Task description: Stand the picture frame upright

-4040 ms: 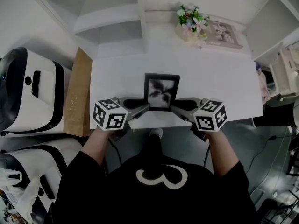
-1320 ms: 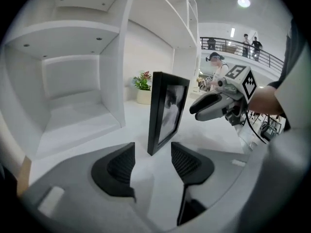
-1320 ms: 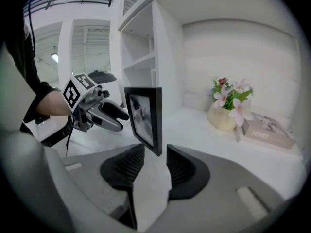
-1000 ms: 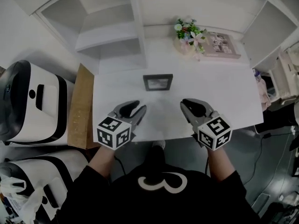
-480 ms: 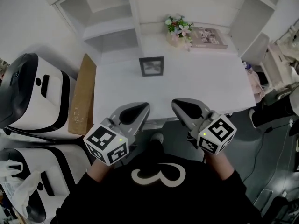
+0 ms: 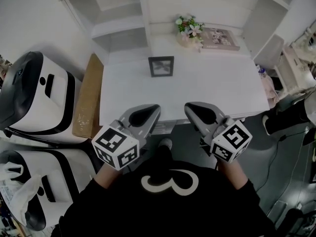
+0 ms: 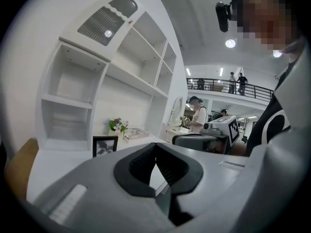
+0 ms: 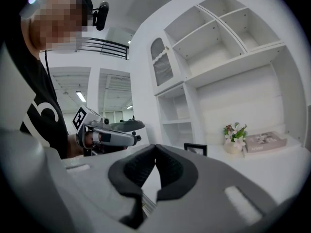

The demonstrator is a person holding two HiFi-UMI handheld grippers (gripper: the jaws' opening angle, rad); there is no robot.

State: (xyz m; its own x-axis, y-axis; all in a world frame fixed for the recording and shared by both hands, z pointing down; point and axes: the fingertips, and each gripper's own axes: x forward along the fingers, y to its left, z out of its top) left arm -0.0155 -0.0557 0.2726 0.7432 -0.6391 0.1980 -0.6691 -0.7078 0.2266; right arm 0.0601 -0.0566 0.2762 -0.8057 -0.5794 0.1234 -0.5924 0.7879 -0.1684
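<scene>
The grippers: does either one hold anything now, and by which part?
Nothing is held. The left gripper and the right gripper are shut on nothing; the picture frame stands apart on the table.

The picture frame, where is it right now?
In the head view the picture frame stands upright on the white table, toward its far side, a little left of the flowers.
</scene>
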